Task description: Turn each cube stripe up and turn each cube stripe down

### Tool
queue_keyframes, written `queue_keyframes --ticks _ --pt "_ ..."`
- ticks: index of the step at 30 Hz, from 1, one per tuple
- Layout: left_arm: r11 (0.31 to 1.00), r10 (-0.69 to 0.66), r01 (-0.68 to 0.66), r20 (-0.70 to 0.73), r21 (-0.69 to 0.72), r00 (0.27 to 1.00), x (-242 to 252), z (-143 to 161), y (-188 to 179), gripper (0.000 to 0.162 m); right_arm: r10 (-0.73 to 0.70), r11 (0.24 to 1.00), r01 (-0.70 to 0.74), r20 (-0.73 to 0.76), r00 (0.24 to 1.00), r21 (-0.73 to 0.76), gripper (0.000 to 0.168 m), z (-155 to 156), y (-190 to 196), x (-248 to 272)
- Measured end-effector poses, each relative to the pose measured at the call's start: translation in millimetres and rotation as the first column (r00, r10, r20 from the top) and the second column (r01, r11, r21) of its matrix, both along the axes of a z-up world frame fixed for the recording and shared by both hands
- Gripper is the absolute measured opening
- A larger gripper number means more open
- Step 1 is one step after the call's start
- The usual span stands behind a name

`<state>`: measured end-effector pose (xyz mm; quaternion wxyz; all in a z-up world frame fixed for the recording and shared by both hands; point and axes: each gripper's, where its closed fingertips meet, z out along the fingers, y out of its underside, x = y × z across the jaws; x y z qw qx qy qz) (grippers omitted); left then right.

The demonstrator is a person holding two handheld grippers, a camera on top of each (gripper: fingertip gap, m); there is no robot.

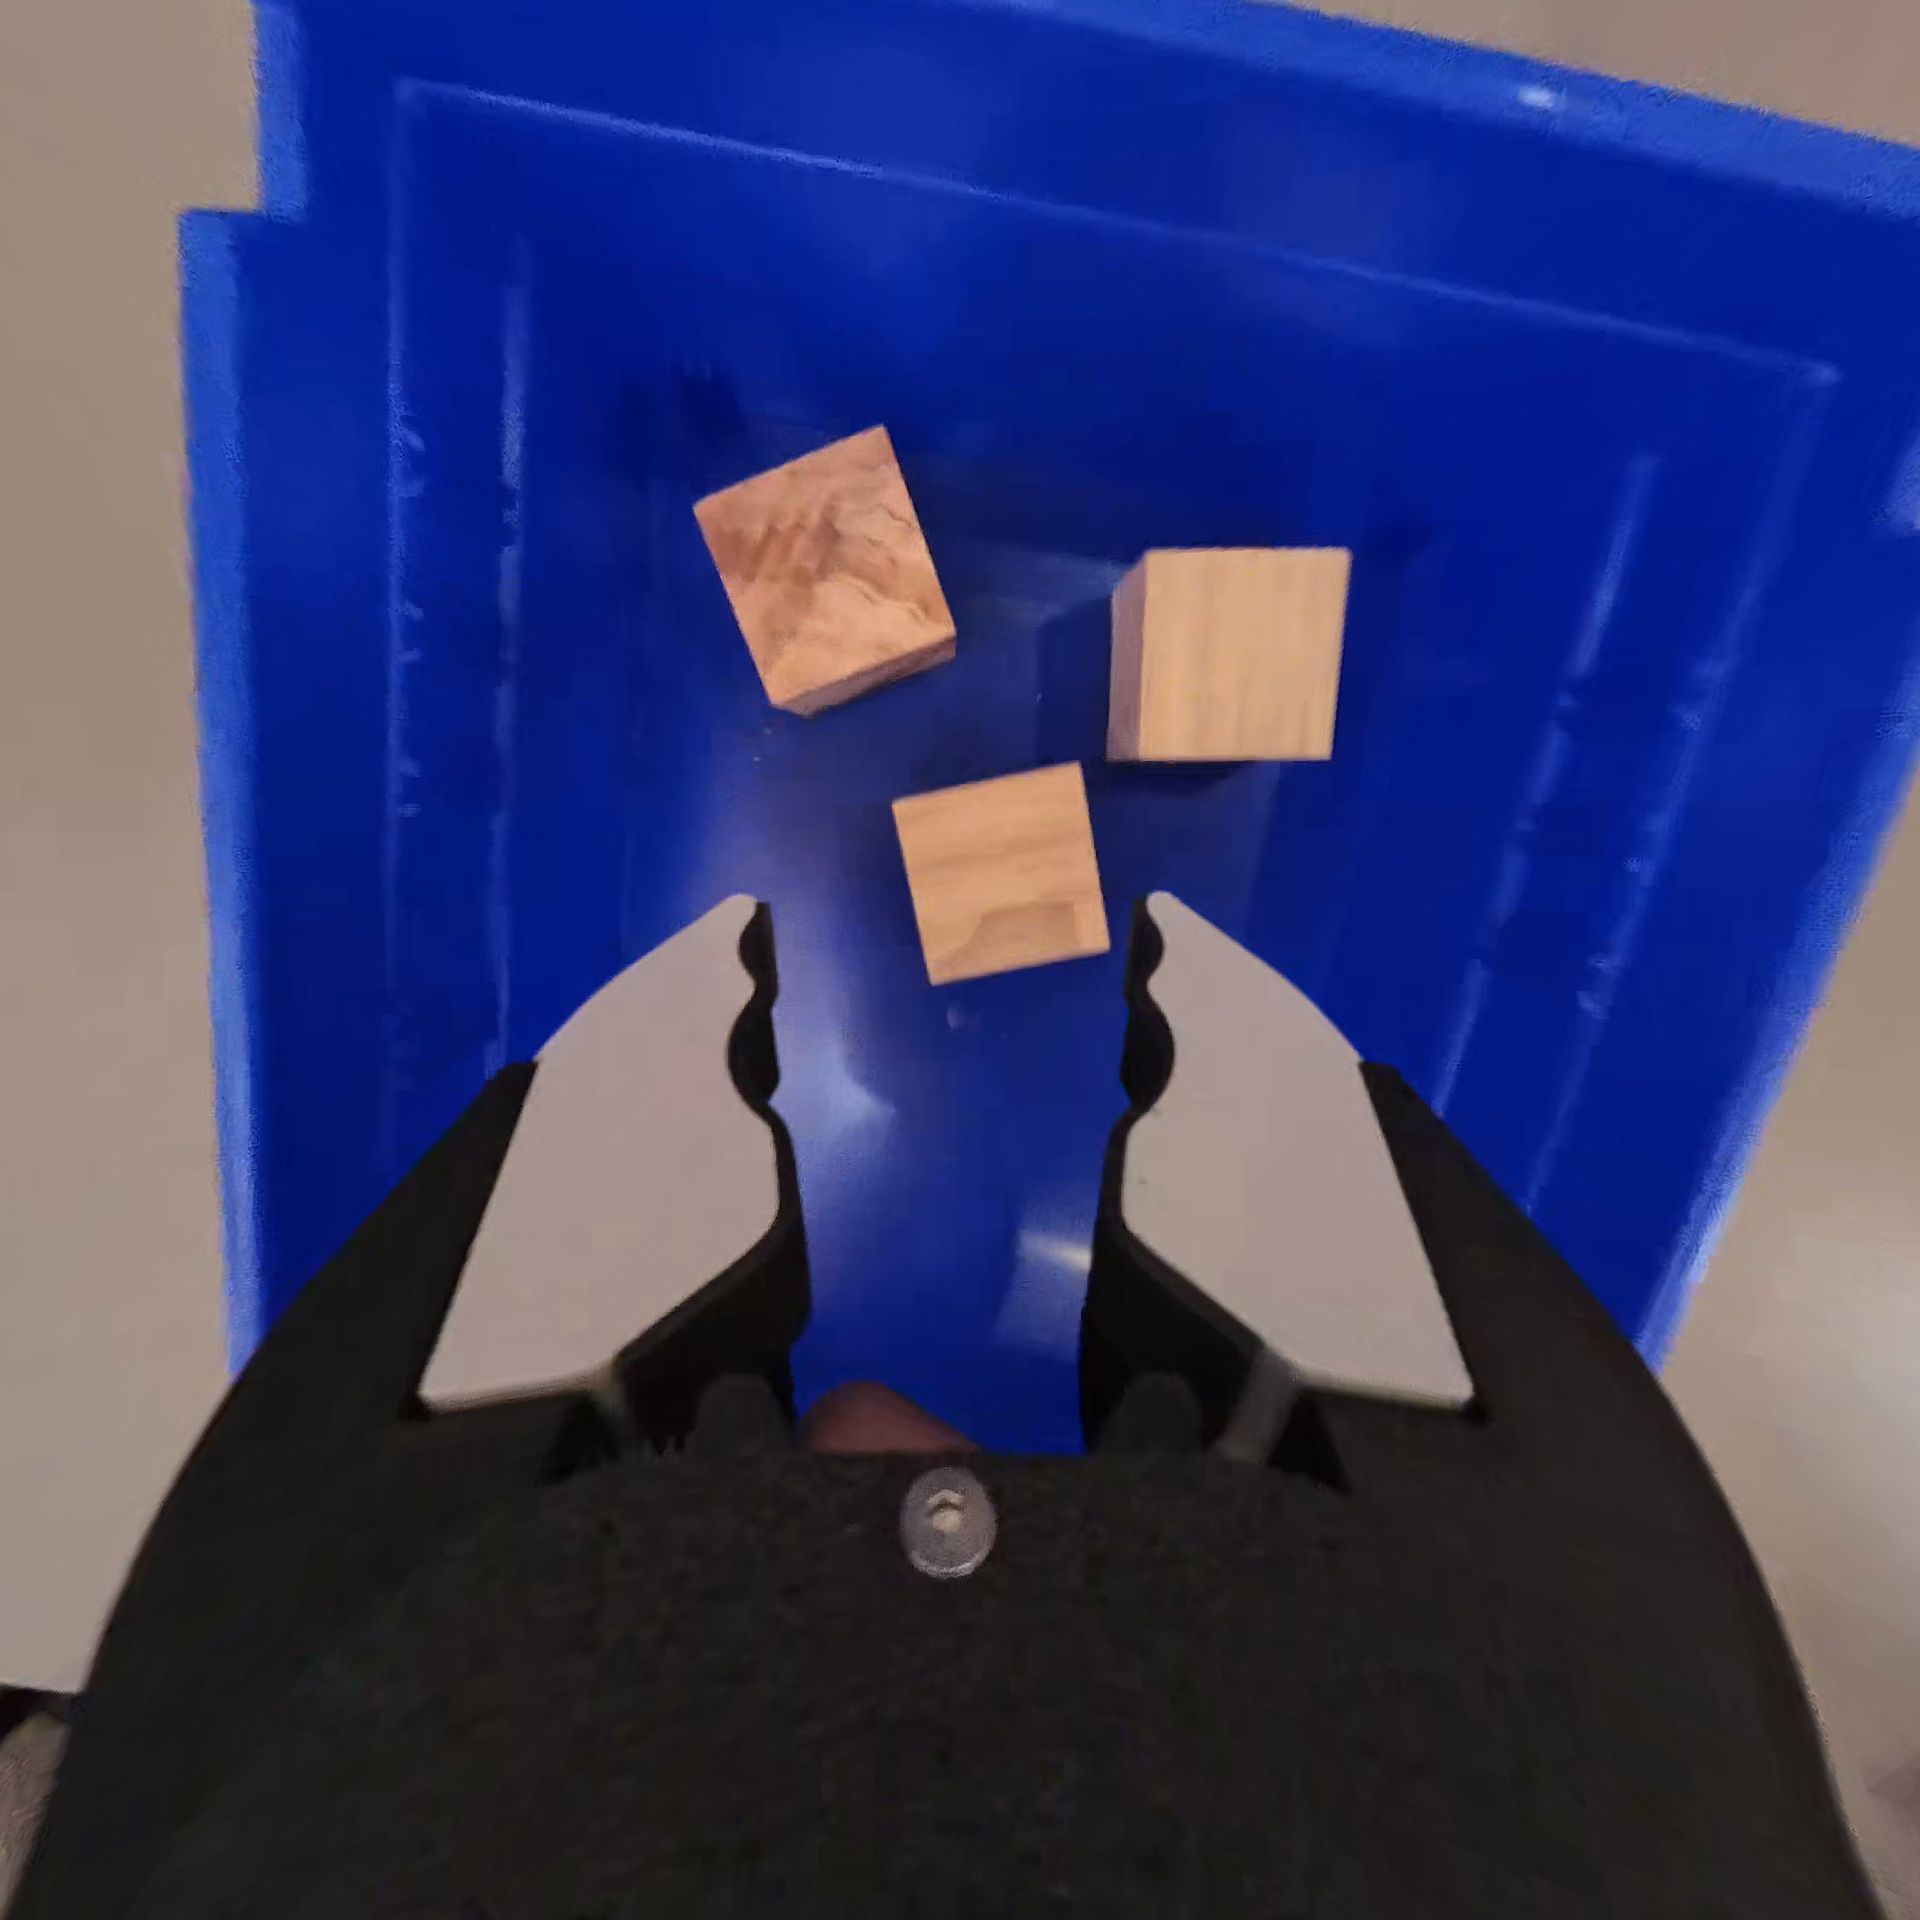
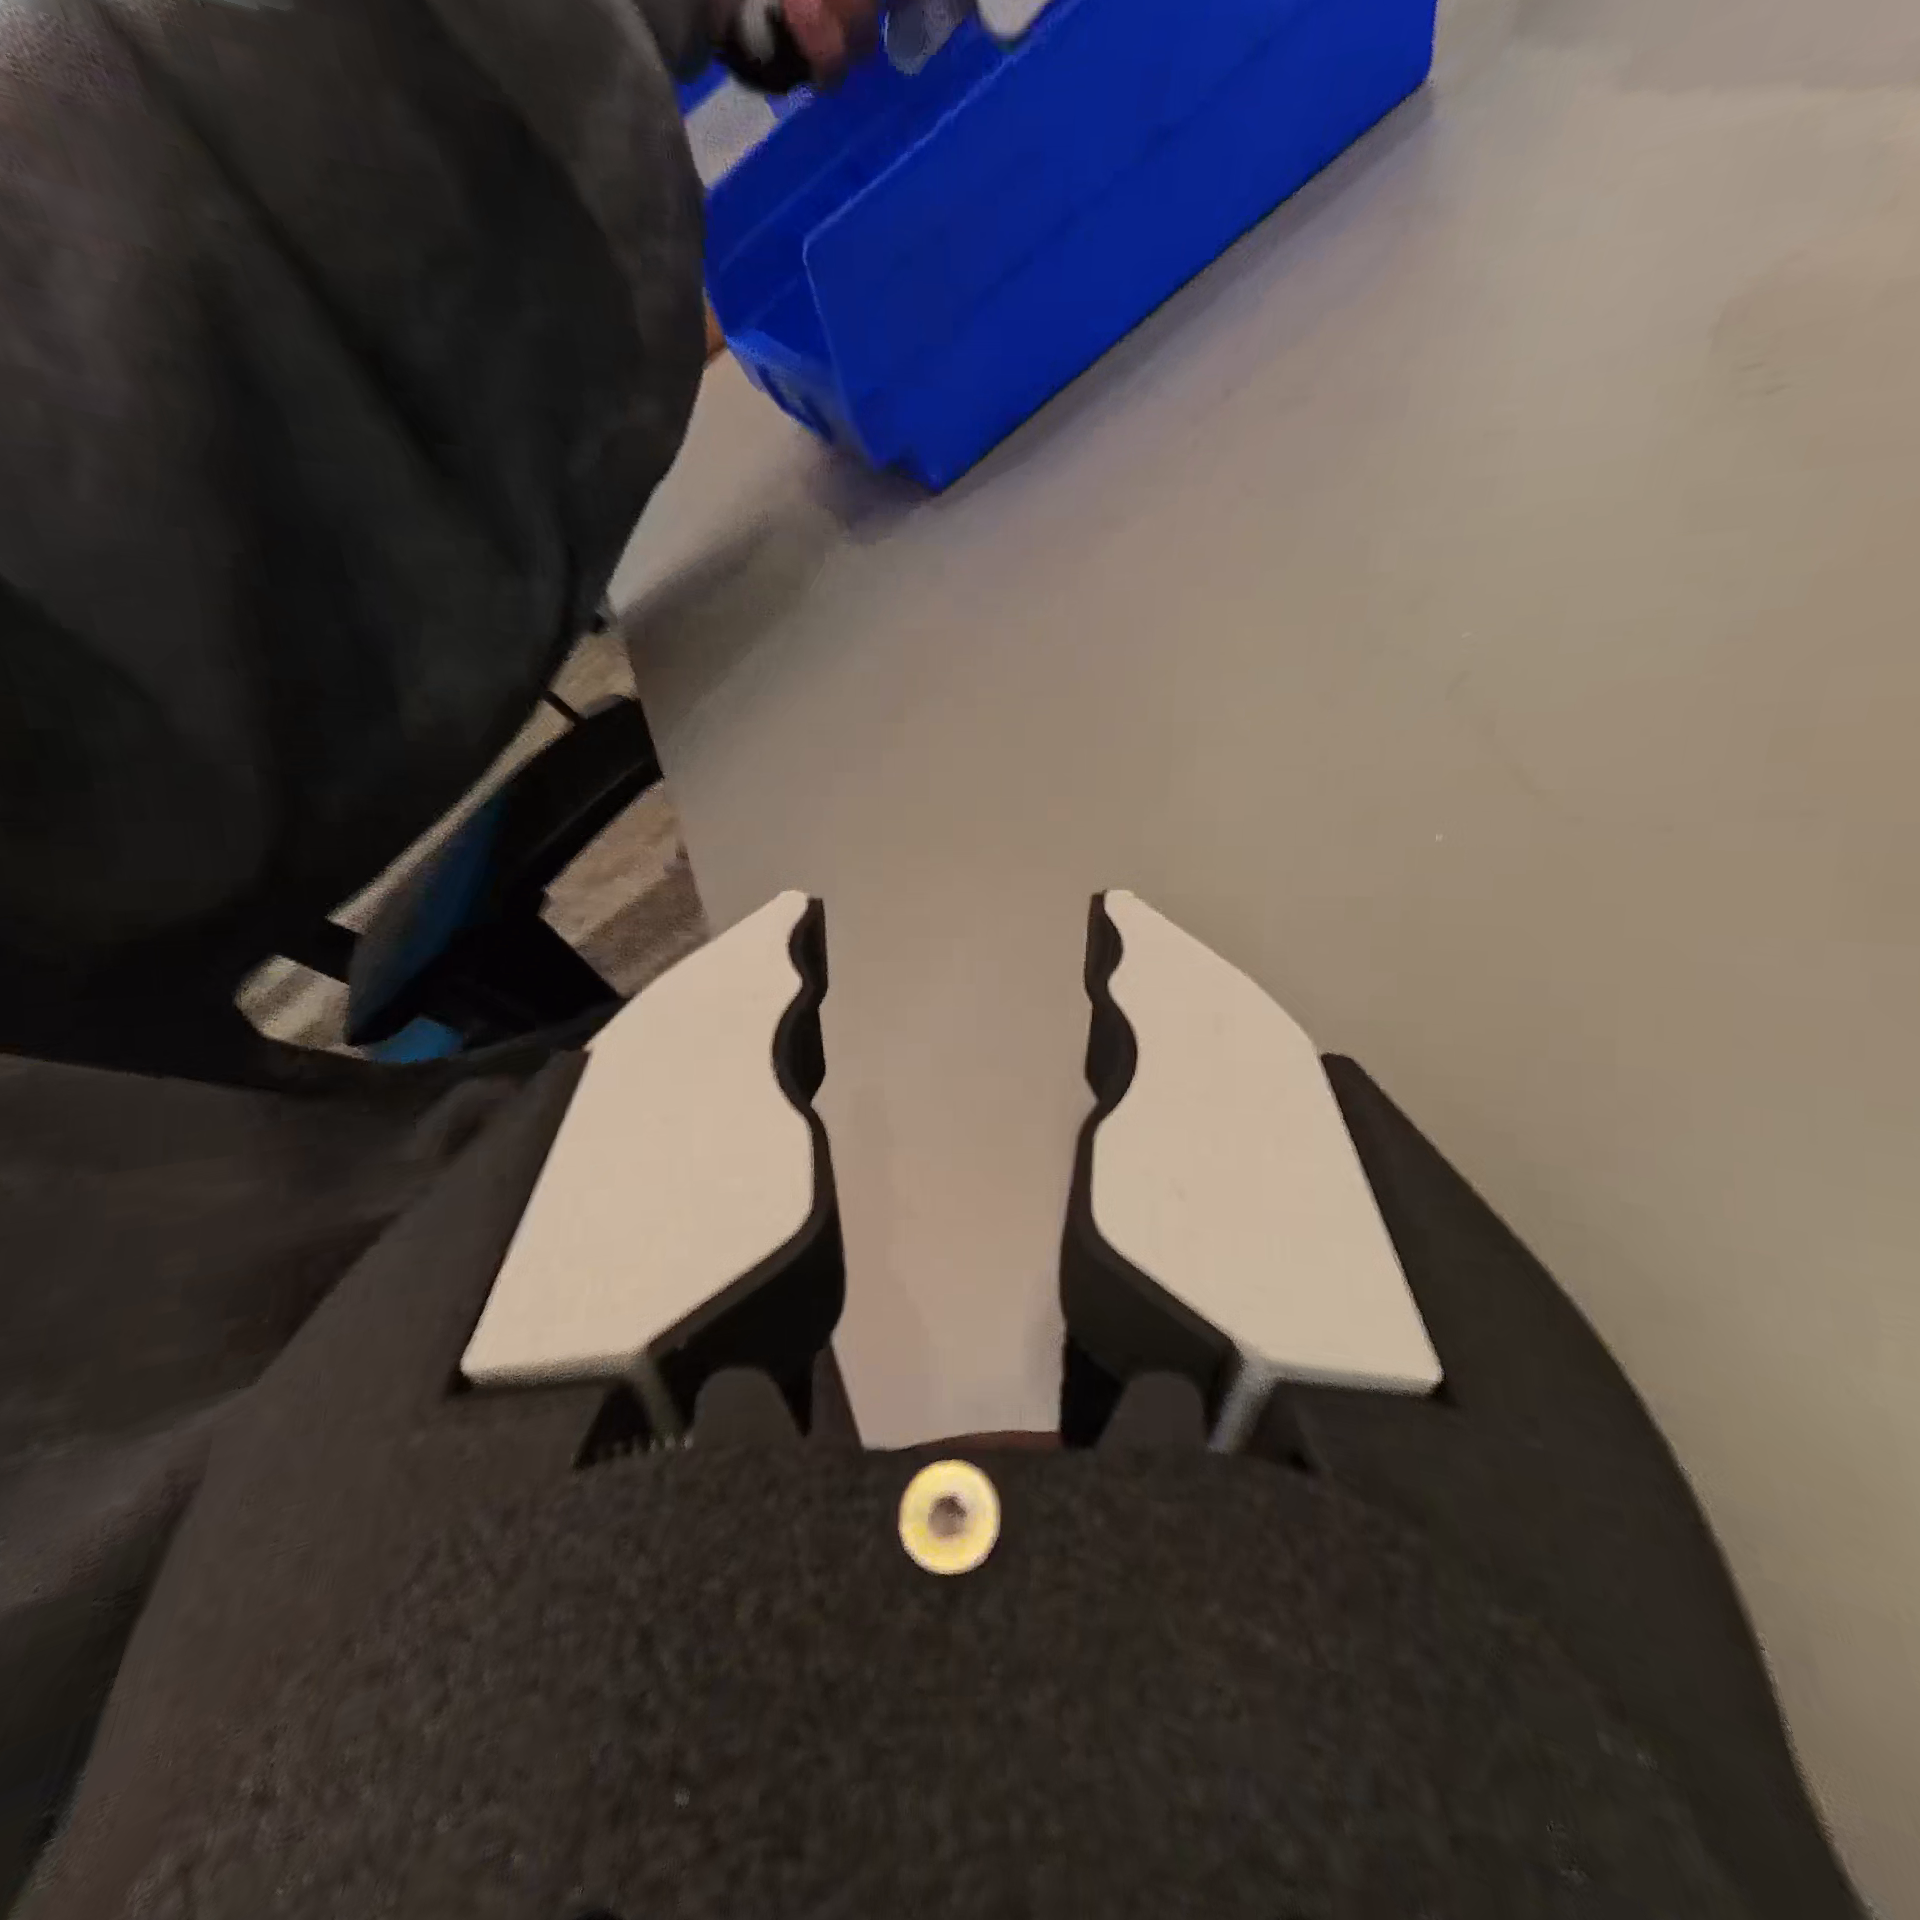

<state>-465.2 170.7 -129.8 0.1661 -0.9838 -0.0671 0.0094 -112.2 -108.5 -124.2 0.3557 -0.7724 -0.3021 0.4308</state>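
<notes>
Down inside the blue bin (image 1: 1558,727), three wooden cubes sit on the floor, and the left tool (image 1: 951,914) hangs right above them, jaws spread wide with nothing between them. Nearest cube (image 1: 997,868) sits just past the fingertips, a shade right of centre, pale wood, with a faint notch-like mark on its near face. Further back on the left, the darker cube (image 1: 826,566) is turned at an angle, swirling grain on top. Over on the right, the light cube (image 1: 1231,655) stands square, fine straight grain running up its face. All three are apart from one another, none touching. No clear stripe shows on any upward face from here; the blur makes it hard to be sure.

Across on the other side, the right tool (image 2: 956,914) is well away from the action, also released, jaws parted over bare grey worktop (image 2: 1455,831). Blue bin (image 2: 1091,239) shows far off at the top of that view, seen from outside, so the cubes are hidden. Dark clothing of a person (image 2: 312,416) fills the left of the right wrist view.
</notes>
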Motion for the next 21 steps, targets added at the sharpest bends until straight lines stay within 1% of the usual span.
queue_keyframes --ticks 3,5,6,7,10,12,13,15,17,19,21 --pt "0.995 0.061 -0.055 0.067 -0.089 0.996 5 -23 11 0.066 -0.017 0.999 0.014 0.084 0.996 0.037 0.048 -12 3 5" --pt "0.989 0.082 -0.070 0.089 -0.131 0.993 7 -37 14 0.065 -0.006 1.000 0.004 0.084 0.996 0.027 0.048 -13 2 4" --pt "0.987 0.083 -0.069 0.088 -0.148 0.993 8 -43 14 0.061 -0.002 1.000 0.001 0.077 0.997 0.021 0.047 -13 2 4" --pt "0.986 0.064 -0.049 0.088 -0.160 0.994 9 -46 14 0.046 -0.001 1.000 0.000 0.074 0.997 0.016 0.047 -13 2 4" --pt "0.980 -0.006 0.020 0.070 -0.200 0.998 6 -45 5 0.045 -0.002 1.000 0.002 0.069 0.998 0.002 0.047 -14 3 6" --pt "0.984 -0.041 0.048 0.044 -0.172 0.998 -3 -34 2 0.045 -0.001 1.000 0.001 0.059 0.998 -0.006 0.046 -13 4 7" --pt "0.988 -0.055 0.062 0.053 -0.145 0.997 -6 -26 1 0.045 -0.004 1.000 0.004 0.054 0.999 -0.008 0.046 -13 5 8" --pt "0.992 -0.098 0.108 0.147 -0.063 0.984 0 -7 -2 0.045 -0.014 1.000 0.015 0.039 0.999 -0.011 0.046 -11 6 11" --pt "0.977 -0.212 0.195 0.277 0.087 0.937 22 21 -8 0.045 -0.023 1.000 0.023 0.008 1.000 -0.012 0.046 -7 9 13" --pt "0.928 -0.355 0.277 0.367 0.248 0.860 50 51 -24 0.045 -0.032 0.999 0.032 -0.033 0.999 -0.012 0.046 -2 13 15" --pt "0.835 -0.522 0.338 0.435 0.434 0.733 88 84 -50 0.045 -0.041 0.999 0.038 -0.097 0.994 -0.028 0.047 2 20 16"
